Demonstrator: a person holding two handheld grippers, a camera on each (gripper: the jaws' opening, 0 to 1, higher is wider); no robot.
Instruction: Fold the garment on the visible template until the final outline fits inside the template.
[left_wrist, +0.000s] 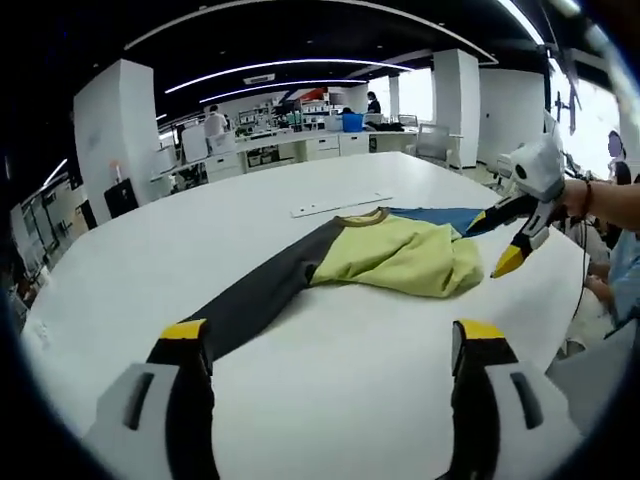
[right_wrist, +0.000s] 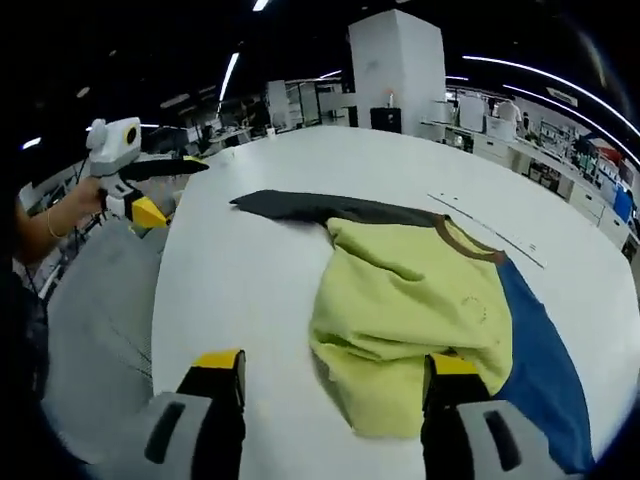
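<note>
Both tongs, left (left_wrist: 325, 345) and right (right_wrist: 333, 375), look released, nothing gripped, over the crumpled yellow-green, grey and blue garment (right_wrist: 420, 300) on the white worktop (left_wrist: 300, 400), template maybe that pale strip (left_wrist: 340, 207)

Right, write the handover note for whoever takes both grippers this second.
Left gripper: open, holding nothing, hovering over the bare white table short of the dark grey sleeve.
Right gripper: open, holding nothing, its jaws at the near hem of the yellow-green, blue and grey long-sleeved top.
The top lies bunched on the table, with the grey sleeve stretched out to one side and the blue sleeve to the other.
Done: no neat fold yet.
Left: fold both sleeves in, then the body. I cannot make out the template outline.
</note>
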